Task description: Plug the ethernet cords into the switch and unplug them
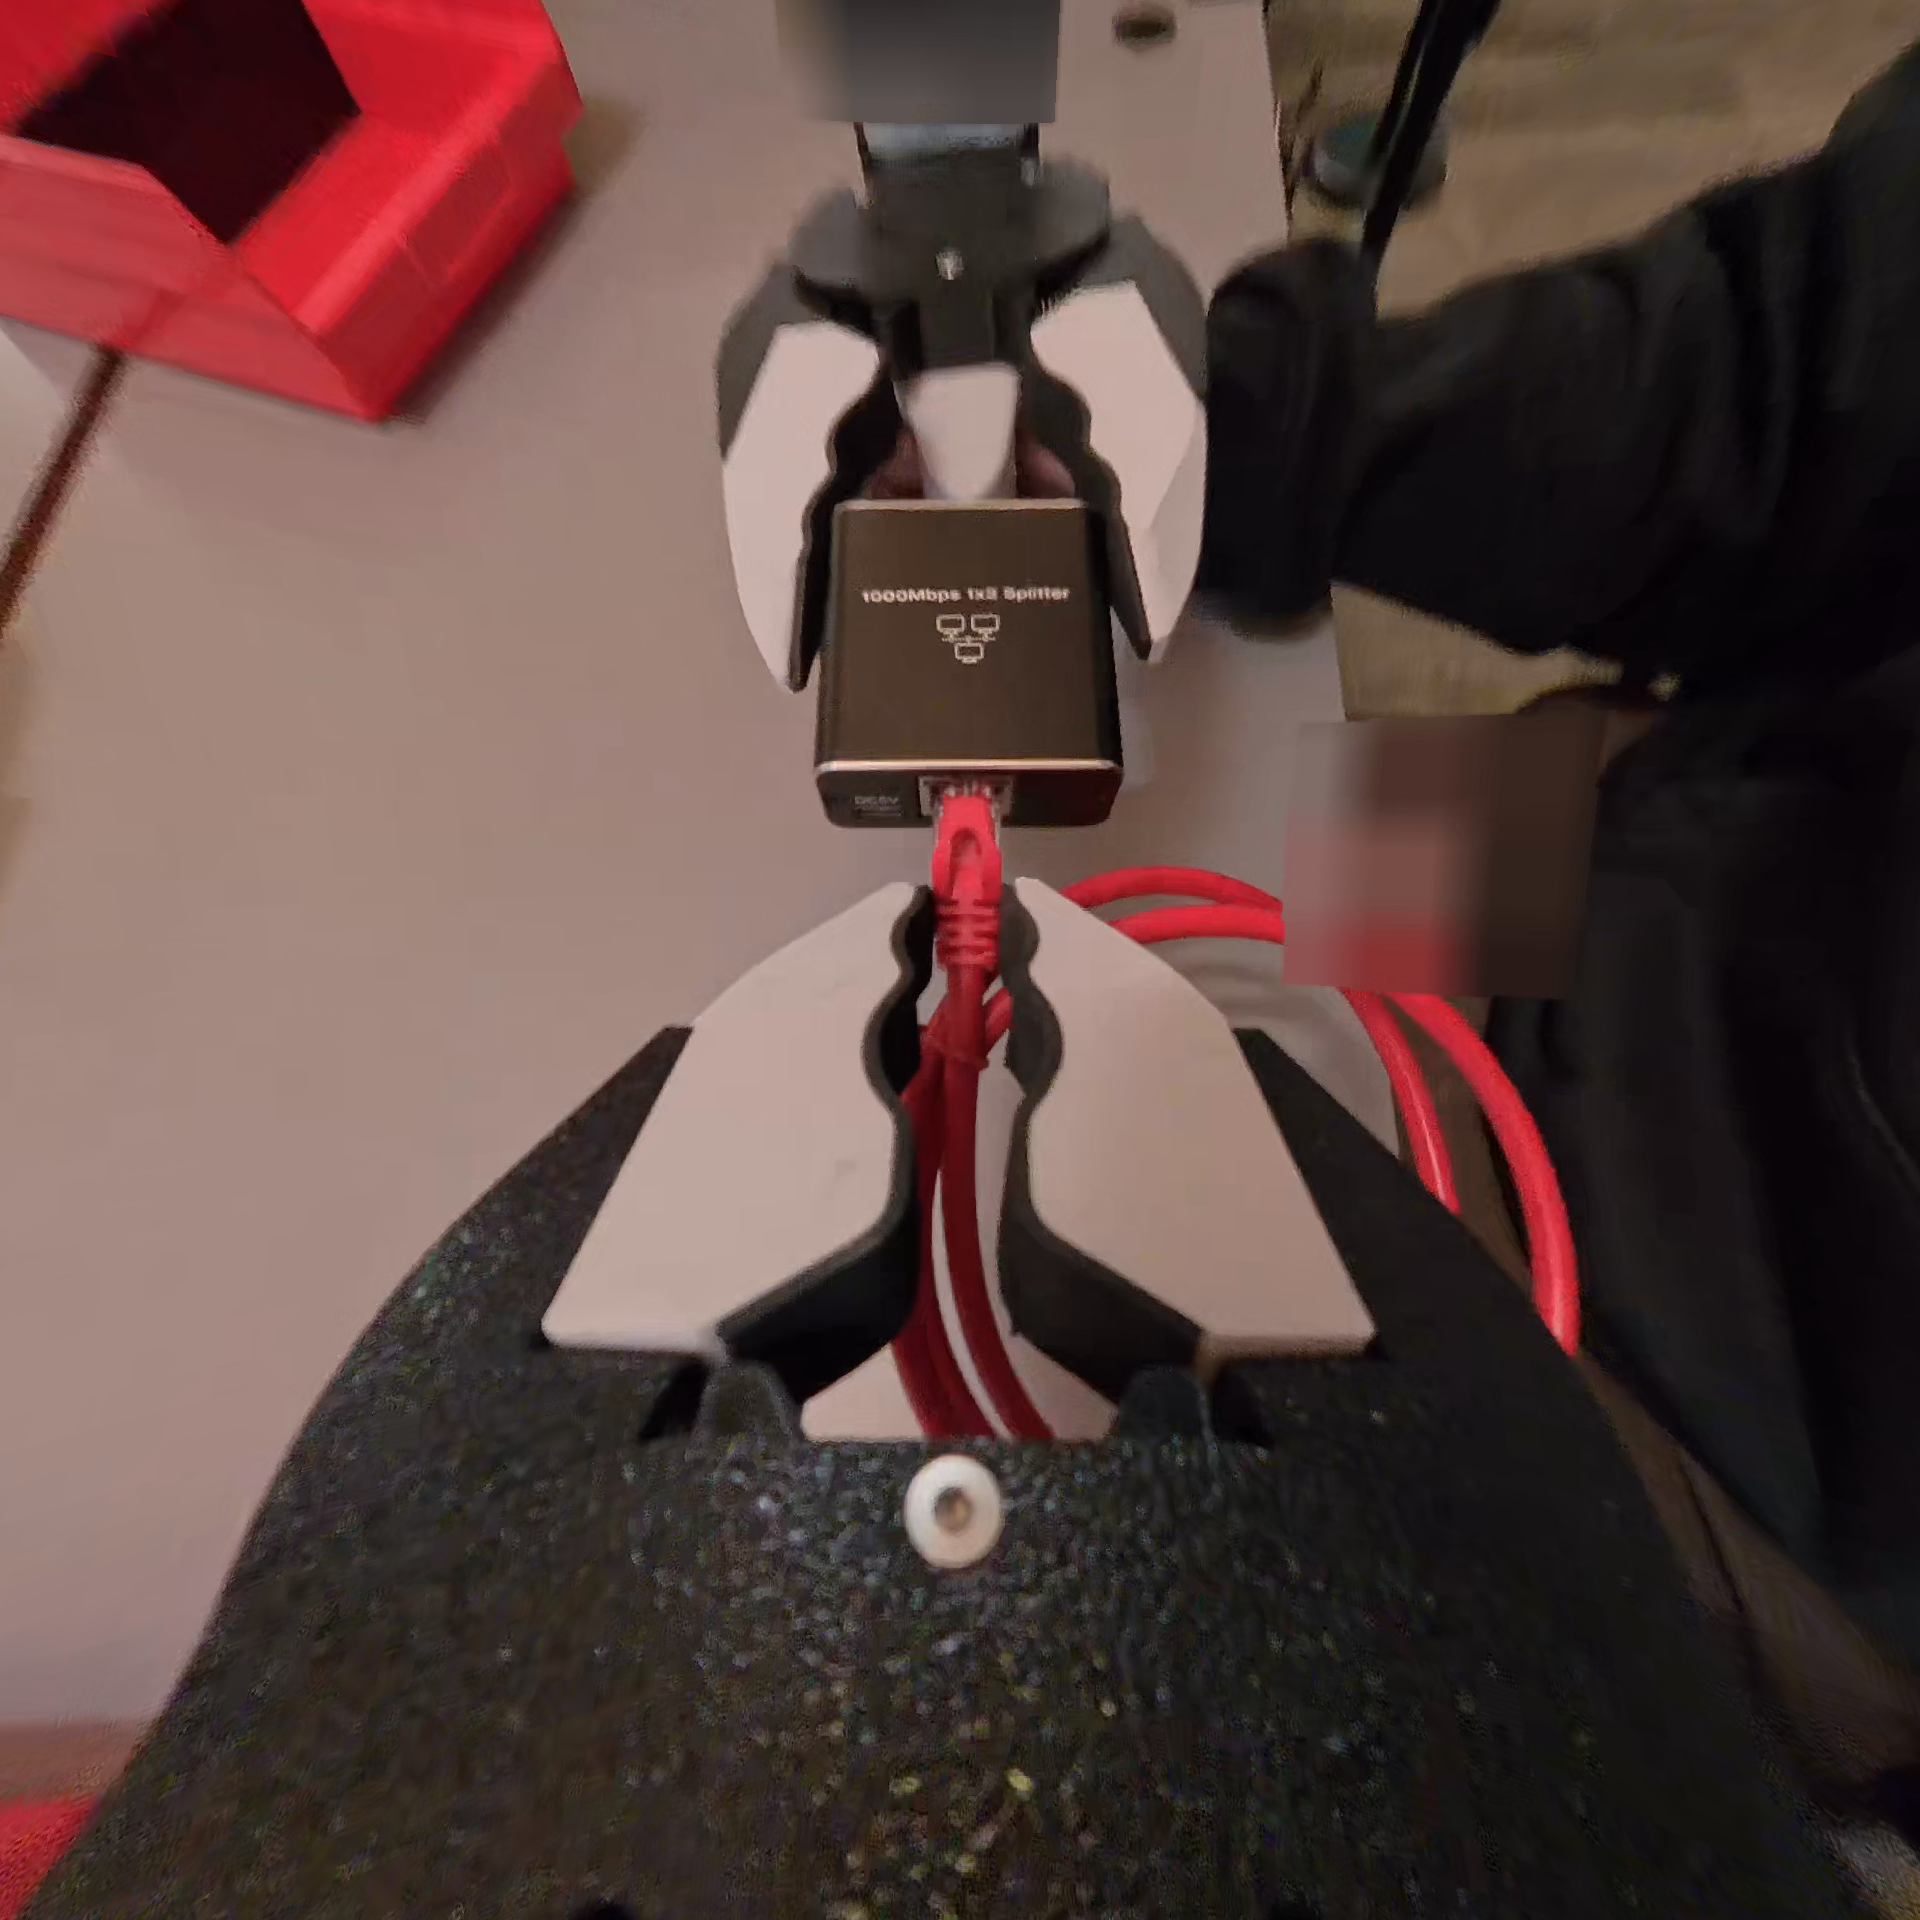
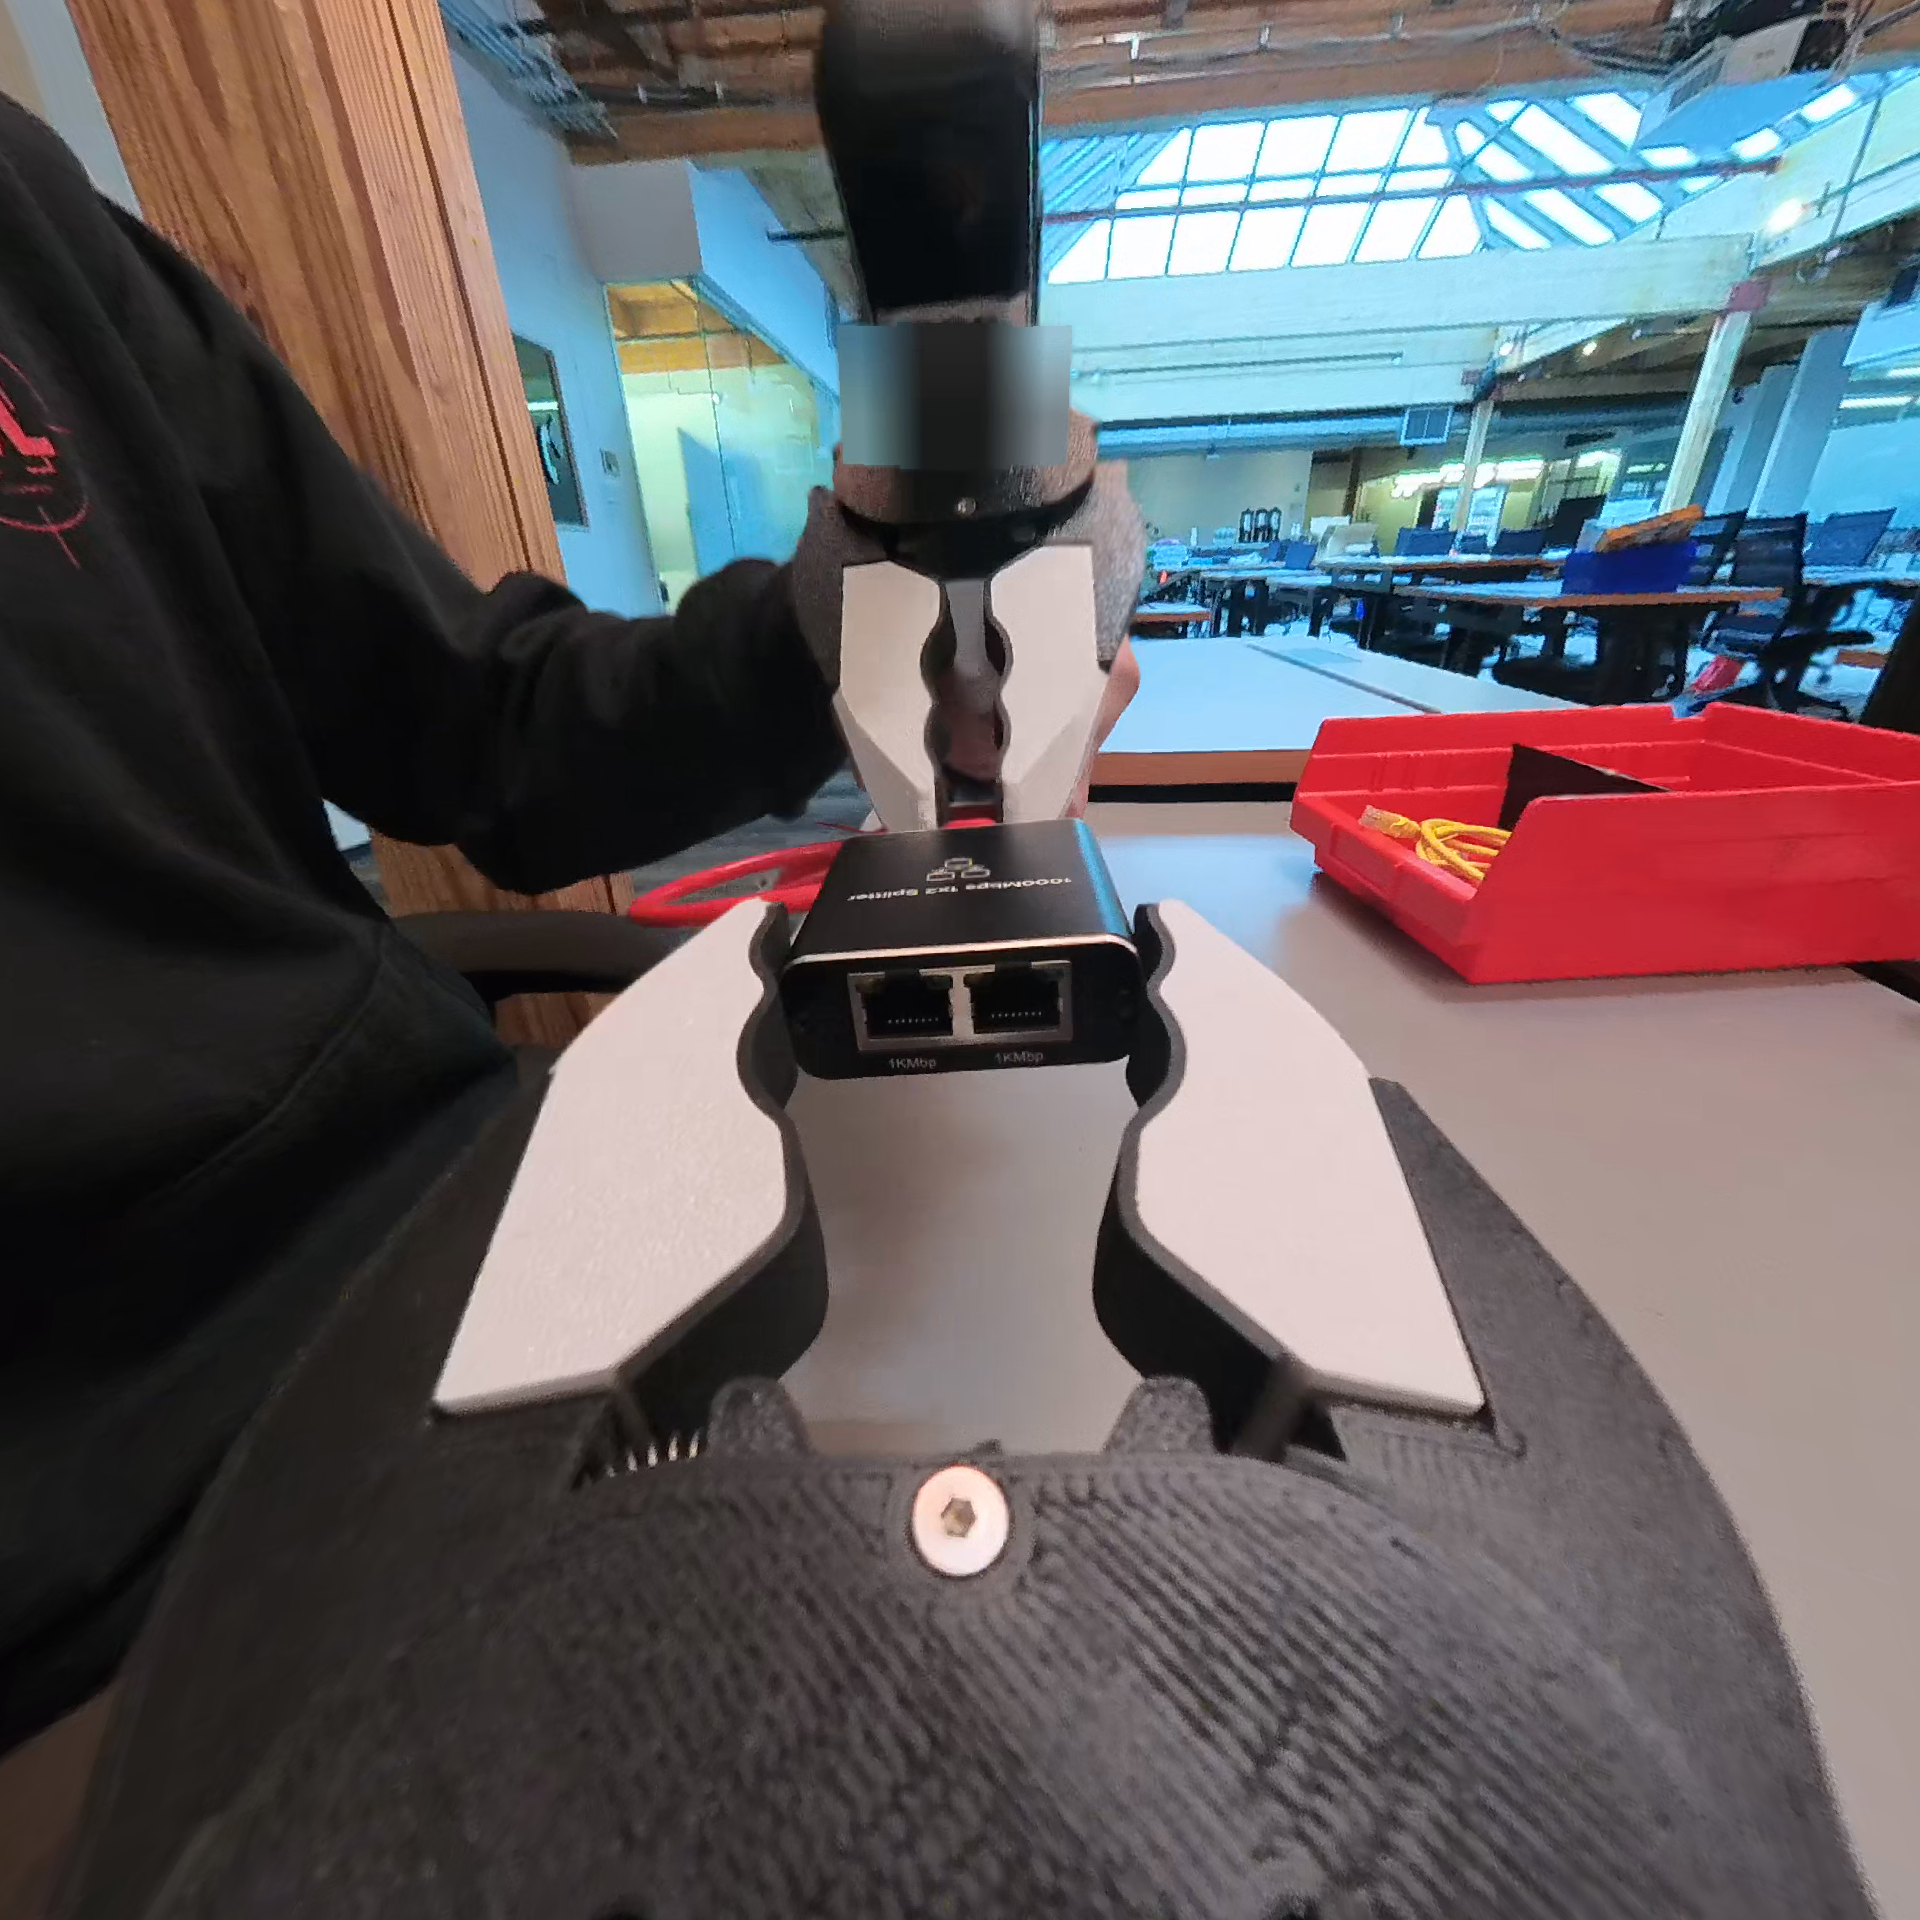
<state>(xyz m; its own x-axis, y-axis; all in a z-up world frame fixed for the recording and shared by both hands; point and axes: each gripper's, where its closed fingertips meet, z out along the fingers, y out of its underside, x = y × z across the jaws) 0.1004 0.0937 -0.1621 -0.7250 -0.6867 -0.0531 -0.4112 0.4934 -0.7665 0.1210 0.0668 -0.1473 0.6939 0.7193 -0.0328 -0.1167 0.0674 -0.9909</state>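
Just ahead of my left gripper (image 1: 961, 896), the black switch (image 1: 966, 634) carries a line of white print and a small network symbol on top, plus a faint marking left of the red cord (image 1: 968, 920) plugged into it. At the fingertips of my right gripper (image 2: 958, 914), a short white marking sits under each of the two open ports (image 2: 902, 1003). A red print marks the black sweatshirt (image 2: 208, 727) to that gripper's left.

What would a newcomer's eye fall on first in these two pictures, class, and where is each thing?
First, the small black switch at the centre, clamped by its sides in the right claw. Next, the red ethernet cord, pinched in the left claw, its plug sitting in the switch's single-port end. Off to one side on the grey table stands a red bin holding a yellow cord.
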